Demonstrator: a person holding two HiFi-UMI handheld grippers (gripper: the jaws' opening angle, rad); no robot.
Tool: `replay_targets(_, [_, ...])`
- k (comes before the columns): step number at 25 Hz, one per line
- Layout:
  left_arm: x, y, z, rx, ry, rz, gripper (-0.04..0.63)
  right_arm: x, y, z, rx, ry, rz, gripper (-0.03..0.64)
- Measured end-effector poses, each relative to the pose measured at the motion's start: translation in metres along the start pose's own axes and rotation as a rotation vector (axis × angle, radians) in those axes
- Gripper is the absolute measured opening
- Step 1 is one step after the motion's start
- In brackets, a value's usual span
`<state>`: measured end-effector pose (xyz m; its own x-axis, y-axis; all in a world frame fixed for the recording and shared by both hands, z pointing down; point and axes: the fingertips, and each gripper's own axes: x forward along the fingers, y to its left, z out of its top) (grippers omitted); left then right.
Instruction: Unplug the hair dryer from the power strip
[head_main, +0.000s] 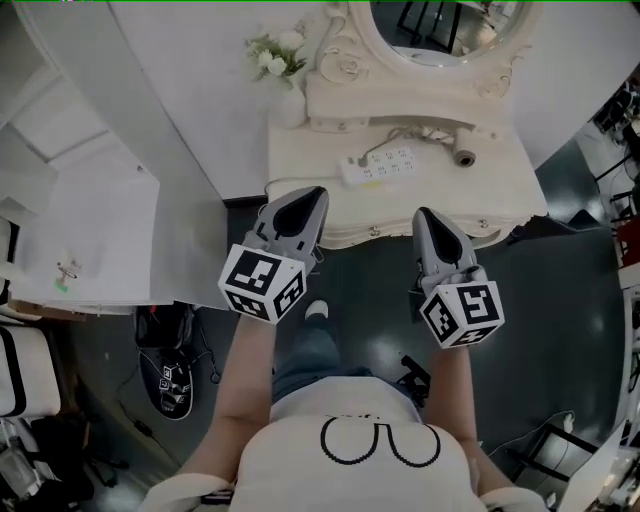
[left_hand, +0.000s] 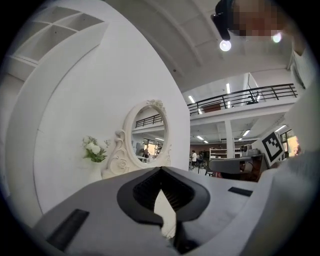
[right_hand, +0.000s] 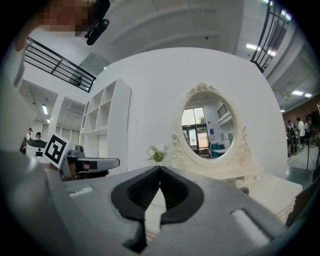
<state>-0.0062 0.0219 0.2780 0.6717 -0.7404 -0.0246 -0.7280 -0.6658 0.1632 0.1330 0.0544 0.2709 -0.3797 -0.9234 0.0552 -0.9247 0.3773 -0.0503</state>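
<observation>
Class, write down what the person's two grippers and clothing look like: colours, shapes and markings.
Both the left gripper and right gripper are grey tapering shells with black ribbed pads inside. Each carries a white cube printed with black square markers. The person wears a white top with a black outline design.
</observation>
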Motion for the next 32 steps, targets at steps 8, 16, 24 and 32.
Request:
replay_targets(8, [0.083, 0.074, -0.024, -0.004, 0.104, -0.099, 0.021, 0.101, -0.04, -0.022, 0.033, 0.085, -0.054, 0.003])
replay_targets(16, [0.138, 0.102, -0.07, -0.016, 0.224, -0.217, 0.204, 0.149, -0.065, -0.062, 0.068, 0.198, -0.084, 0.085])
replay_targets(24, [0.169, 0.109, -0.124, -0.021, 0.333, -0.253, 0.232, 0.18, -0.087, -0.102, 0.147, 0.283, -0.046, 0.272])
replay_targets(32, [0.193, 0.113, -0.18, 0.018, 0.466, -0.295, 0.232, 0.21, -0.106, -0.132, 0.193, 0.337, -0.014, 0.291])
